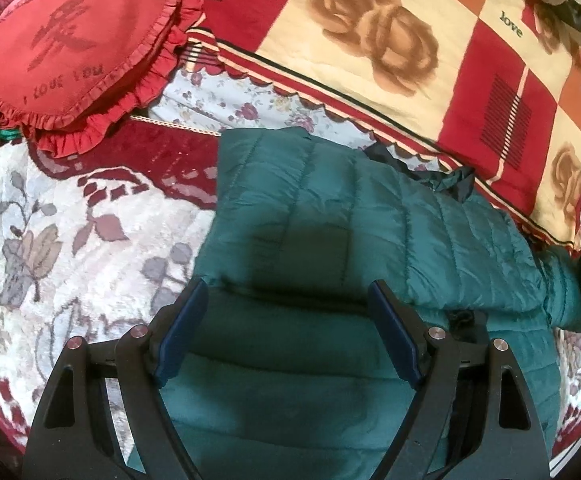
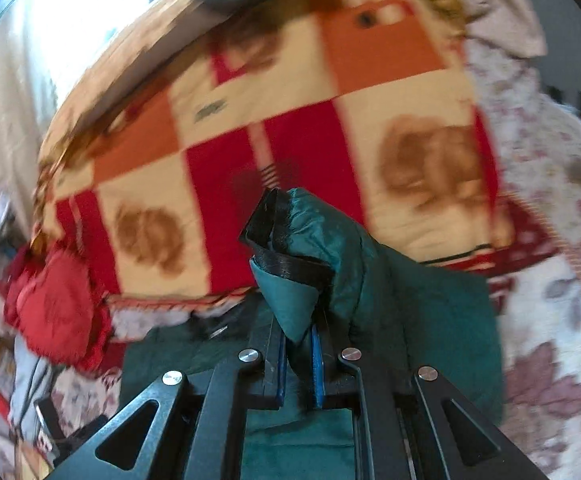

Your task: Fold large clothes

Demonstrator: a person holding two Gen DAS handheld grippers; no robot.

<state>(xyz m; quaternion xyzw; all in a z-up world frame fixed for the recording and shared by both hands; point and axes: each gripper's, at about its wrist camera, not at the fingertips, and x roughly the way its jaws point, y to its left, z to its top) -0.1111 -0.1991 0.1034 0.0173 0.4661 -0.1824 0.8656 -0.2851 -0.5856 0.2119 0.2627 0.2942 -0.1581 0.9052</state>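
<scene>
**Green jacket on the bed, one end pinched**

Lay spread across the bed: a quilted green jacket point(image 1: 330, 216), resting on a pale bedspread point(image 1: 50, 240) woven with grey and mauve leaves and dark red borders. Ran from the near edge of the left wrist view up toward a folded blanket point(image 1: 430, 60), checked in red, orange and cream with brown roses and the word "love". Touched that blanket's scalloped hem along its far side, with a bit of dark lining point(image 1: 446, 178) showing there. Sat well to the left, on the bedspread and partly over a flowered sheet point(image 1: 226, 100): a red heart-shaped cushion point(image 1: 74, 48) with a ruffled rim and "I LOVE YOU" stitched on it.

Hovered over the near part of the jacket with jaws spread wide and nothing between them: the left gripper point(image 1: 286, 316).

Clamped narrow on a bunched end of the jacket point(image 2: 330, 248) edged with black trim point(image 2: 290, 264), and held it raised above the rest: the right gripper point(image 2: 299, 340). Blurred behind it in the right wrist view: the same checked blanket point(image 2: 290, 120), the red cushion point(image 2: 54, 312) at lower left, and bright light at upper left.
</scene>
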